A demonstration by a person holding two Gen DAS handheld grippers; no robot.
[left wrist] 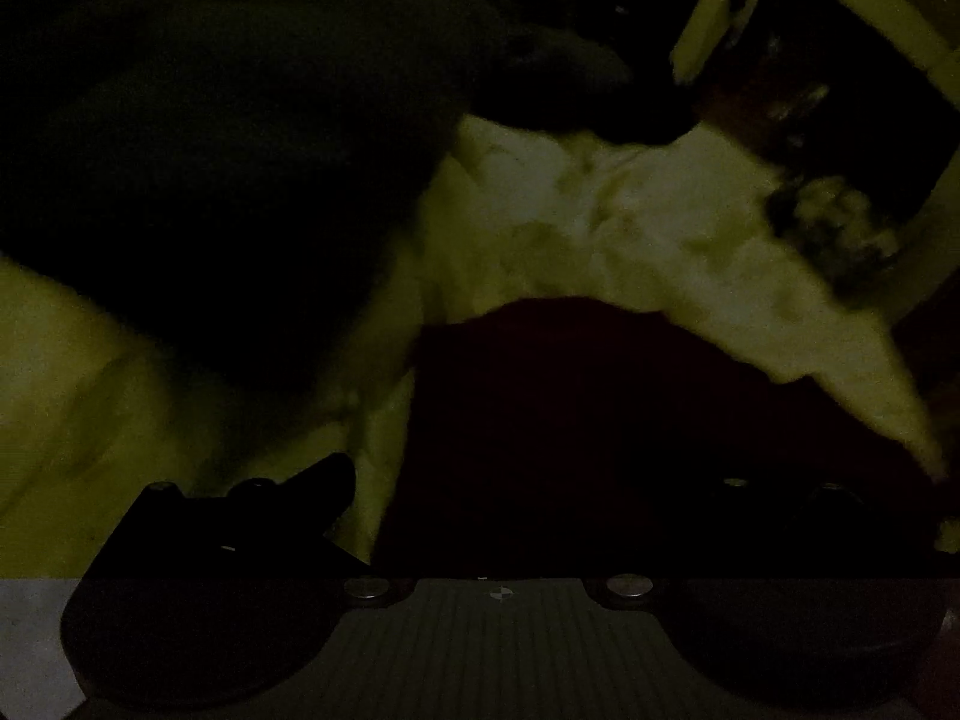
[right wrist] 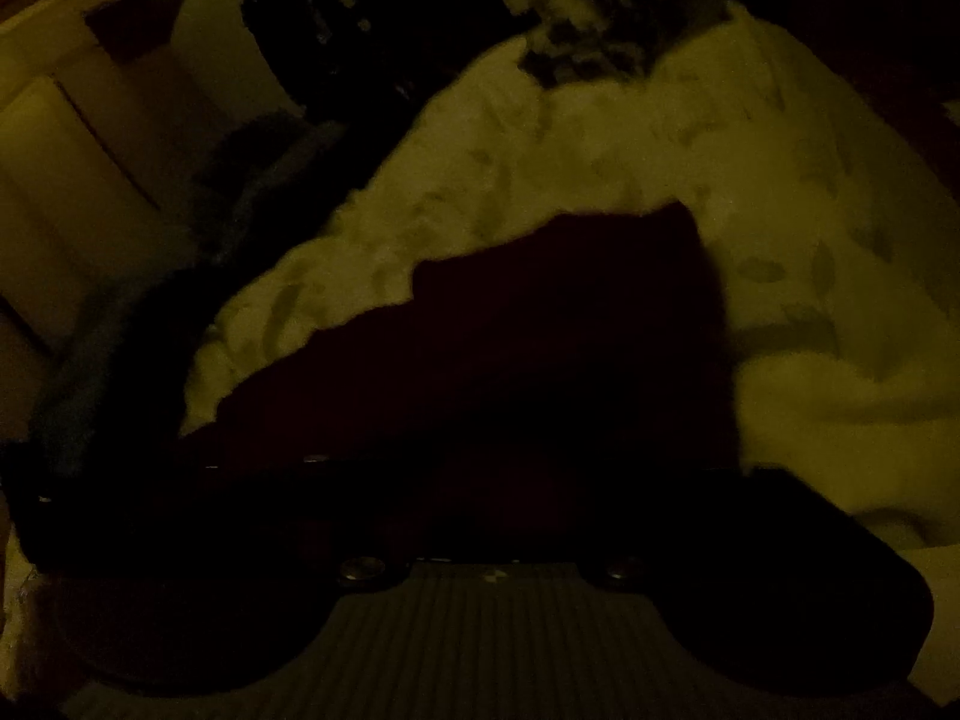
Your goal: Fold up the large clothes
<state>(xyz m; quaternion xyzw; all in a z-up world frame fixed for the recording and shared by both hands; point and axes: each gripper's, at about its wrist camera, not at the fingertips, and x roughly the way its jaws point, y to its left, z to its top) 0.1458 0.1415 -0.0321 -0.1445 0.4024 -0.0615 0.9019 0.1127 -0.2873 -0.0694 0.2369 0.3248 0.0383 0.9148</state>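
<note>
1 dark red garment [left wrist: 630, 420], 1 pale leaf-print bedspread [right wrist: 600, 138], 1 black-white patterned cloth [right wrist: 606, 6].

Black hand-held gripper [left wrist: 510, 516], ribbed grey base, two silver screws [left wrist: 629, 585]

Dark maroon garment [left wrist: 630, 420] [right wrist: 540, 360], flat and partly folded, on pale leaf-patterned bedding, edges blurred in dim light.

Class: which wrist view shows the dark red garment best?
The right wrist view: the dark red garment fills its centre, outlined against the pale bedding. The left wrist view shows only part of it, blurred.
</note>
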